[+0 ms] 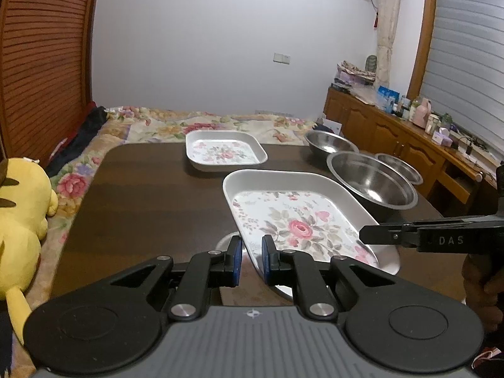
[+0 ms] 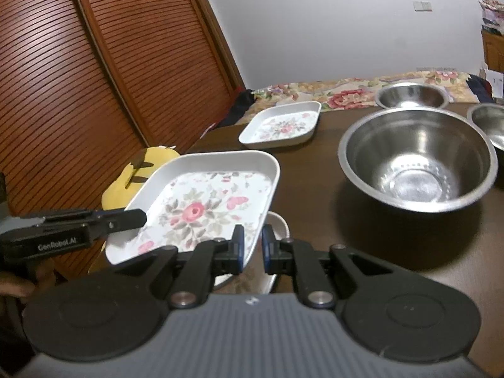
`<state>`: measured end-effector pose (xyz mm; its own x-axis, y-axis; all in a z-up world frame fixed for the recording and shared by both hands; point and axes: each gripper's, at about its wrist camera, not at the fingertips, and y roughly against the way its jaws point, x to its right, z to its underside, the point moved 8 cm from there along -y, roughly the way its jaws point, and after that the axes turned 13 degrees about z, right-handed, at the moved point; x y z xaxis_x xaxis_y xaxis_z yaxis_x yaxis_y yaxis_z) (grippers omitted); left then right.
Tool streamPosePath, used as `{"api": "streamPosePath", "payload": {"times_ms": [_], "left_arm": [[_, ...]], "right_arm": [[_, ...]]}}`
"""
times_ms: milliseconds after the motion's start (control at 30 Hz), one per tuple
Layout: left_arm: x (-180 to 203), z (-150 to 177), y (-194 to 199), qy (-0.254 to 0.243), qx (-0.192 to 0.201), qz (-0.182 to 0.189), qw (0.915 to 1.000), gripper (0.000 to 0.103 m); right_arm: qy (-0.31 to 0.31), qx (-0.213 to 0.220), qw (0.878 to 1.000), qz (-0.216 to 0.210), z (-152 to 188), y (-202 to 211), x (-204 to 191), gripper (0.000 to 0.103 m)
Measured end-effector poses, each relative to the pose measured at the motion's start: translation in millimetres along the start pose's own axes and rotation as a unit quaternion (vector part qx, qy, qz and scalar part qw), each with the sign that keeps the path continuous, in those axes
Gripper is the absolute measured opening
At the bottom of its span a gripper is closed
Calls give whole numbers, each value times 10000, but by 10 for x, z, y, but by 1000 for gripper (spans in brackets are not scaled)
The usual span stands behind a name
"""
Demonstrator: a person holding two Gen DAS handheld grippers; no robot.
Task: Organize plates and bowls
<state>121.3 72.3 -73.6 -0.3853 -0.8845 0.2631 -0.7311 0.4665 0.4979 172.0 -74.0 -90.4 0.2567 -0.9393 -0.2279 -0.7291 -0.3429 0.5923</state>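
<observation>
1. The left tool (image 1: 252,260) pinches the near-left rim of the near floral tray (image 1: 296,220), and the right tool (image 2: 252,249) pinches its near-right rim. The tray is tilted above the table's (image 1: 141,195) near edge.
2. The tray is square and white-rimmed with a pink rose print; a round white dish (image 2: 278,225) lies beneath it.
3. The table's left half is bare. A second floral tray (image 1: 225,149) sits far, and three steel bowls (image 1: 373,179) cluster right.

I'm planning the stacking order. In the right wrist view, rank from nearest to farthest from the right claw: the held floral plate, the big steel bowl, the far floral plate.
1. Held plate: its near rim sits between the right claw pads.
2. Big bowl: ahead, to the right.
3. Far plate: ahead, at the table's far edge.
</observation>
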Motion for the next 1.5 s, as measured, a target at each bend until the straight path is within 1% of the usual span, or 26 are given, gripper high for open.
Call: {"api": "streamPosePath", "payload": {"times_ms": [233, 400, 633, 833, 1067, 1233, 1500], "left_arm": [[66, 131, -16, 63, -94, 85, 9999, 15], [68, 229, -20, 28, -212, 32, 9998, 15], [-24, 363, -56, 147, -339, -39, 9993, 15], [-46, 393, -99, 90, -414, -99, 9991, 15], [-61, 415, -132, 25, -443, -205, 9988, 15], [-91, 428, -144, 57, -470, -214, 9986, 15], [-143, 433, -170, -38, -510, -347, 9981, 15]], "right_arm": [[-43, 6, 10000, 20, 88, 76, 53, 13], [-44, -16, 10000, 23, 172, 70, 46, 13], [55, -7, 9999, 114, 277, 15, -11, 13], [200, 72, 9994, 278, 310, -21, -34, 14], [207, 63, 9993, 299, 344, -58, -44, 14], [270, 118, 9990, 343, 351, -69, -67, 15], [350, 190, 9983, 423, 385, -79, -79, 15]]}}
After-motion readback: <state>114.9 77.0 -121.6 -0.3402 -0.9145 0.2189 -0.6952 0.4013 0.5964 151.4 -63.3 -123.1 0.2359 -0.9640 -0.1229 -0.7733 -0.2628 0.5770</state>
